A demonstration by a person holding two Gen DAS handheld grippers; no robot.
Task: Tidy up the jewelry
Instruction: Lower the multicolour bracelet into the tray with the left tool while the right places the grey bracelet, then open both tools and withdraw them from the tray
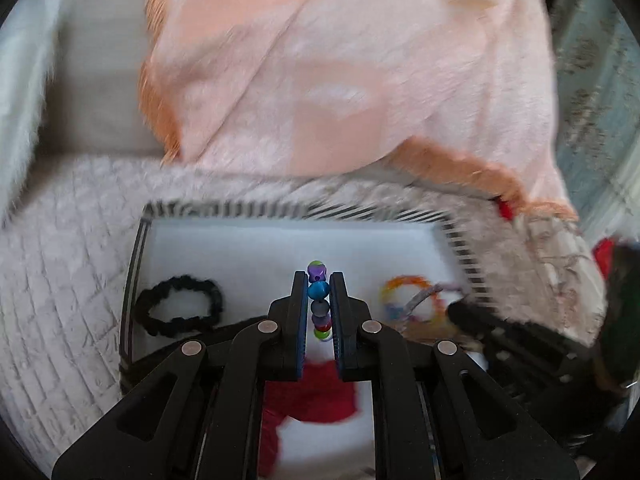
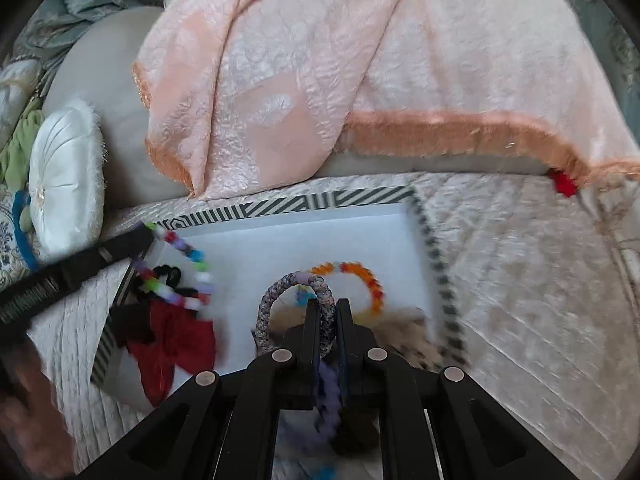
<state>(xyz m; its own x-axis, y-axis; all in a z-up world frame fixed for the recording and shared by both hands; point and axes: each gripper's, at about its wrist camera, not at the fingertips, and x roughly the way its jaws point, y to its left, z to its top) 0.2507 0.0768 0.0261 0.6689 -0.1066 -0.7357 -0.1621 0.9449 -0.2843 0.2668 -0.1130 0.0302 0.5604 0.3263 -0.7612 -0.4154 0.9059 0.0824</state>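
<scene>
- The striped tray (image 1: 460, 248), a shallow box with a white floor and black-and-white banded rim, sits on a quilted bed cover (image 1: 60, 280); everything below is placed against it.
- The left claw (image 1: 319, 292) is closed on a beaded bracelet (image 1: 319, 290), pinching a run of coloured beads between its pads, above the middle of the tray.
- In the right wrist view the rest of that bracelet hangs in a loose loop over the tray's left side, so it reads as light, limp strung beads that swing freely.
- The beads look hard, round and smooth; I judge they could roll or slip out of a flat pinch, so a grip across two or three beads at once, as here, seems safest.
- The right claw (image 2: 328, 312) is closed on a braided hair tie (image 2: 296, 284), grey-pink, whose arch stands up above the tray's near part.
- That tie looks soft, springy and grippy; a pinch anywhere on its band should hold.
- Inside the tray lie a black scrunchie (image 1: 178, 306) on the left, an orange bead bracelet (image 2: 360, 280) toward the right and a red fabric piece (image 2: 172, 344) at the near left.
- A peach blanket (image 2: 360, 60) is draped beyond the tray's far rim.
</scene>
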